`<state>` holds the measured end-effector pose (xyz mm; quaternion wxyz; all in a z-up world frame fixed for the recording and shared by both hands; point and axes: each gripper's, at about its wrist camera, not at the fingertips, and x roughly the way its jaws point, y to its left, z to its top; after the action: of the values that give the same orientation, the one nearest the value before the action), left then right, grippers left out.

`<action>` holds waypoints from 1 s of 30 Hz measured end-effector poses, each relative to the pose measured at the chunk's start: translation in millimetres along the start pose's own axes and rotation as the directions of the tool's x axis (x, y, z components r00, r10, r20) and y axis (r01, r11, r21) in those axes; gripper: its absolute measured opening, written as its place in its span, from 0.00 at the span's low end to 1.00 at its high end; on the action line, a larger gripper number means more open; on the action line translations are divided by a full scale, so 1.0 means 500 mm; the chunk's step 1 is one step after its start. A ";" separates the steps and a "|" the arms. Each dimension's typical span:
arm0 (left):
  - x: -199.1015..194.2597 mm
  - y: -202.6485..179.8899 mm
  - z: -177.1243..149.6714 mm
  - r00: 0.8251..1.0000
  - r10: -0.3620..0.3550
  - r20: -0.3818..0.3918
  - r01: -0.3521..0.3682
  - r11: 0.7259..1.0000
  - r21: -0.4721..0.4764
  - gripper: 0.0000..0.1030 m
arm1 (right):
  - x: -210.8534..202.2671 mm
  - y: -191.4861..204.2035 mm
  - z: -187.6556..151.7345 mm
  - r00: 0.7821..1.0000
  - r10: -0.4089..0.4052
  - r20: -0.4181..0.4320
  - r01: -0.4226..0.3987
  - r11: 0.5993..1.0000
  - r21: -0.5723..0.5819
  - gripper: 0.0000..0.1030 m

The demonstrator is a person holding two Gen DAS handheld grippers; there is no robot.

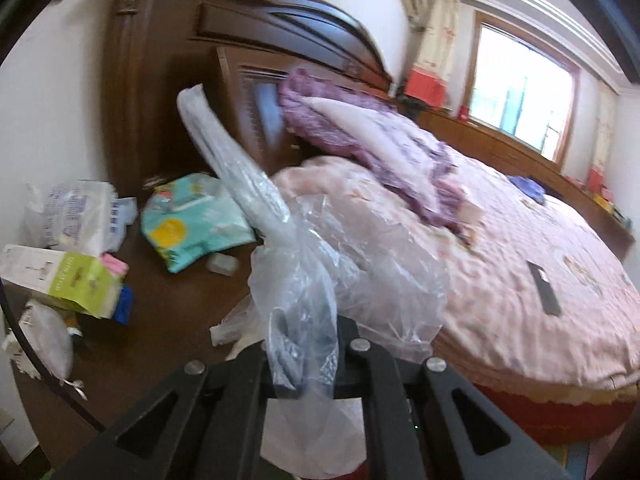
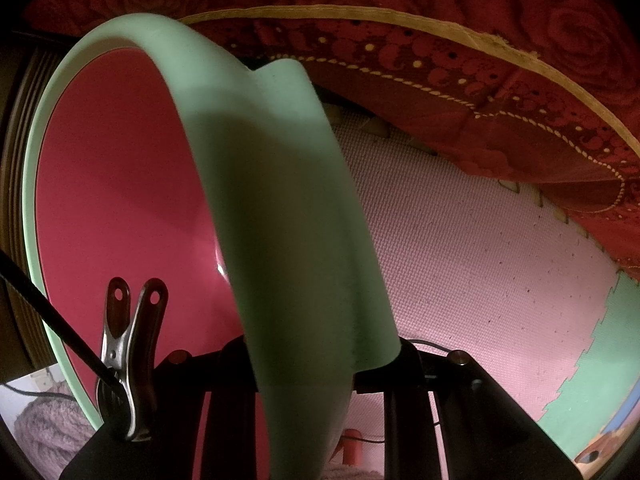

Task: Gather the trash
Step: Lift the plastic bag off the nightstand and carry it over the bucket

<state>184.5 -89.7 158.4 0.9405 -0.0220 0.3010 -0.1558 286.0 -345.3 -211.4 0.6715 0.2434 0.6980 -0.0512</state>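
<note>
In the left wrist view my left gripper point(image 1: 304, 356) is shut on a crumpled clear plastic bag point(image 1: 320, 264). The bag hangs lifted above a dark wooden bedside surface point(image 1: 172, 320), with one long end sticking up to the left. In the right wrist view my right gripper point(image 2: 316, 364) is shut on the mint-green rim point(image 2: 280, 184) of a bin whose inside point(image 2: 120, 184) is pink-red. That gripper points steeply down over the bin's mouth. Nothing lies in the part of the bin that shows.
On the wooden surface lie a teal wipes pack point(image 1: 192, 220), a white printed bag point(image 1: 80, 212), a green-and-white box point(image 1: 64, 276) and a small white bottle point(image 1: 222, 264). A bed with a pink quilt point(image 1: 520, 272) and a purple blanket point(image 1: 360, 136) fills the right. A pink foam floor mat point(image 2: 460, 248) and a red bed skirt point(image 2: 480, 112) surround the bin.
</note>
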 end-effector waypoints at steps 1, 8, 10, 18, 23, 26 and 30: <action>-0.002 -0.013 -0.007 1.000 -0.020 -0.008 0.020 1.000 0.010 0.05 | 0.000 0.000 0.000 1.000 0.000 0.000 0.000 1.000 0.000 0.21; 0.029 -0.092 -0.088 0.989 -0.100 -0.110 0.106 0.993 0.053 0.05 | 0.001 0.001 0.000 1.000 0.000 0.000 0.000 1.000 0.000 0.21; 0.047 -0.104 -0.121 0.984 -0.103 -0.142 0.113 0.992 0.060 0.05 | 0.001 0.000 0.000 1.000 0.000 0.000 0.000 1.000 0.001 0.21; 0.137 -0.146 -0.247 0.957 -0.113 -0.268 0.137 0.988 0.076 0.05 | 0.001 0.000 0.000 1.000 0.000 -0.001 0.000 1.000 0.001 0.21; 0.188 -0.161 -0.308 0.944 -0.078 -0.320 0.121 0.986 0.118 0.05 | 0.002 0.000 0.000 1.000 0.001 -0.001 -0.001 1.000 0.003 0.21; 0.217 -0.164 -0.344 0.935 -0.058 -0.350 0.113 0.984 0.139 0.05 | 0.002 0.000 0.000 1.000 0.001 -0.001 -0.001 1.000 0.003 0.21; 0.268 -0.162 -0.398 0.917 -0.013 -0.398 0.086 0.982 0.168 0.05 | 0.002 0.000 0.000 1.000 0.001 -0.001 -0.001 1.000 0.003 0.21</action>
<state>151.2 -197.2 -68.3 0.8542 0.0881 0.4684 -0.2077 286.1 -345.2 -212.5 0.6709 0.2447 0.6981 -0.0518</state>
